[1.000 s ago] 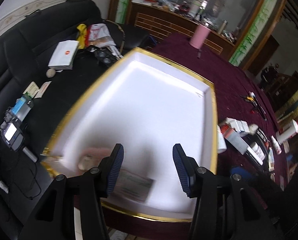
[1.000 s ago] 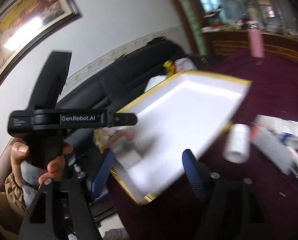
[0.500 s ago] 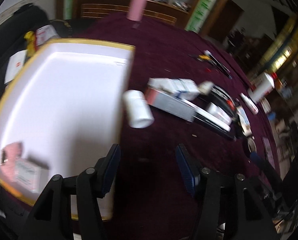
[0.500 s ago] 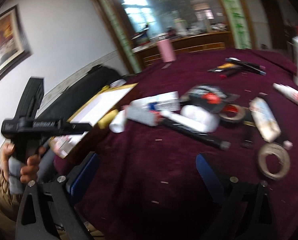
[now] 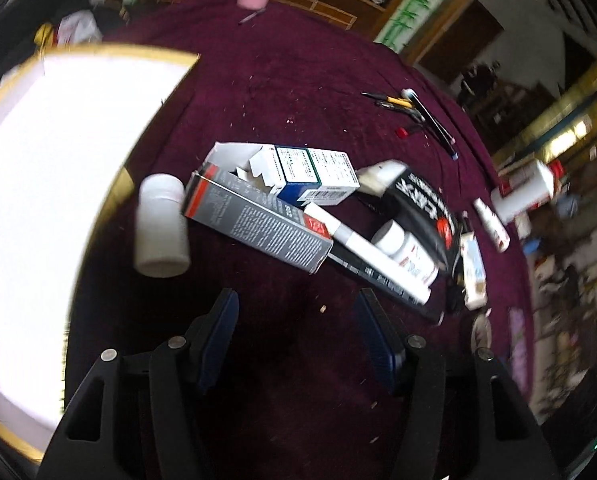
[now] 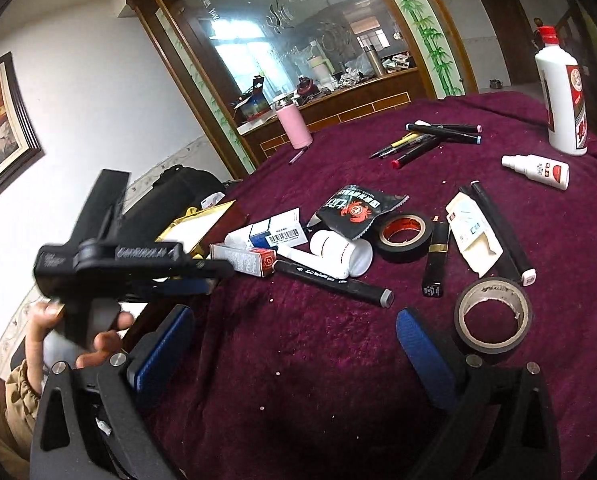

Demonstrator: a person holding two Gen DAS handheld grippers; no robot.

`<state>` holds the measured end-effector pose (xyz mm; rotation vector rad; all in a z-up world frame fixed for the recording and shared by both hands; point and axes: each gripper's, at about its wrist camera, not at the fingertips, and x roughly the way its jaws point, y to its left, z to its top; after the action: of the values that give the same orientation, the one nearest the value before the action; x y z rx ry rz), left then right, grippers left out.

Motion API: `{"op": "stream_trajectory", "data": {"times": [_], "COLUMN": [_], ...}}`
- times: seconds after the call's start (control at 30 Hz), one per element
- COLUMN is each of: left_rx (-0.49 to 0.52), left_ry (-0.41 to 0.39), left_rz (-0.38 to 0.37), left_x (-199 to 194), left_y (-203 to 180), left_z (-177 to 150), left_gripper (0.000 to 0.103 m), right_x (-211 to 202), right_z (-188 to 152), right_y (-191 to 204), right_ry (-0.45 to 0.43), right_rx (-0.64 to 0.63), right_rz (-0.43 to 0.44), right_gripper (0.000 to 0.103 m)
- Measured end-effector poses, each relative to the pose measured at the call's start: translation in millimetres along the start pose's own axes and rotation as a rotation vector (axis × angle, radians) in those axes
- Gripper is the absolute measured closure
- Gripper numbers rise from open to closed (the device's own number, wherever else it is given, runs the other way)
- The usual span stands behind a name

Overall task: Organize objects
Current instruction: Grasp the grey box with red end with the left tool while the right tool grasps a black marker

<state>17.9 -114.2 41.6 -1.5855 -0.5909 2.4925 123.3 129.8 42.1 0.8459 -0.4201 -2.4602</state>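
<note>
Both grippers were empty over the maroon tablecloth, which fits a moment between one item and the next. The left gripper pointed steeply down at bare cloth, its jaws parted with nothing between them, and just beyond them lay the near edge of the clutter: a white pill bottle on its side, close beside the gold-rimmed white tray at the left, and a long grey carton leaning against an opened blue-and-white box. That bottle looked the likeliest next pick, being nearest both the jaws and the tray. The right gripper had its jaws spread wide and empty over open cloth, probably readied for something broad; a beige tape roll sat just right of its right finger, with a black tape roll, a black marker and a second white bottle farther off. A person's hand gripped the left tool's handle at the near left. Pens and a tall white bottle with a red cap stood well apart at the far right, seemingly untouched.
</note>
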Motion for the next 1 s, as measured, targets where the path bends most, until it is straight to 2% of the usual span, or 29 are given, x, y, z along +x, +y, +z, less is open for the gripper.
{"op": "stream_trajectory", "data": {"times": [0.1, 0.23, 0.37, 0.53, 0.67, 0.7, 0.73, 0.8, 1.0], "left_rx": [-0.091, -0.185, -0.245, -0.306, -0.355, -0.36, -0.361, -0.375, -0.349], "left_ry": [0.0, -0.032, -0.044, -0.06, -0.071, -0.074, -0.078, -0.08, -0.042], "left_rz": [-0.02, 0.0, 0.001, -0.036, -0.046, -0.043, -0.033, -0.048, -0.113], "left_x": [11.9, 21.0, 28.0, 34.9, 38.3, 38.5, 39.4, 40.4, 35.3], "left_y": [4.0, 11.6, 18.8, 23.8, 25.9, 26.5, 26.7, 30.7, 38.3], "left_z": [7.5, 15.1, 19.5, 24.6, 27.7, 28.2, 29.2, 29.1, 25.5], "left_gripper": [0.043, 0.043, 0.043, 0.043, 0.043, 0.046, 0.059, 0.062, 0.068], "right_x": [-1.4, -4.2, -4.6, -2.3, 6.6, 10.8, 16.5, 29.9, 66.2], "right_z": [1.5, 3.3, 4.6, 6.7, 13.9, 16.6, 20.6, 27.9, 38.8], "right_y": [0.6, 1.5, -0.2, -3.6, -2.1, -1.4, -0.3, 2.1, 2.0], "right_ry": [-0.009, -0.023, -0.023, -0.011, 0.047, 0.067, 0.096, 0.158, 0.295], "right_rx": [-0.006, -0.022, -0.022, -0.02, -0.083, -0.112, -0.148, -0.217, -0.312], "right_rz": [0.004, 0.0, -0.007, -0.019, -0.037, -0.041, -0.05, -0.069, -0.069], "right_gripper": [0.0, 0.0, 0.0, 0.0, 0.0, 0.002, 0.004, 0.021, 0.032]}}
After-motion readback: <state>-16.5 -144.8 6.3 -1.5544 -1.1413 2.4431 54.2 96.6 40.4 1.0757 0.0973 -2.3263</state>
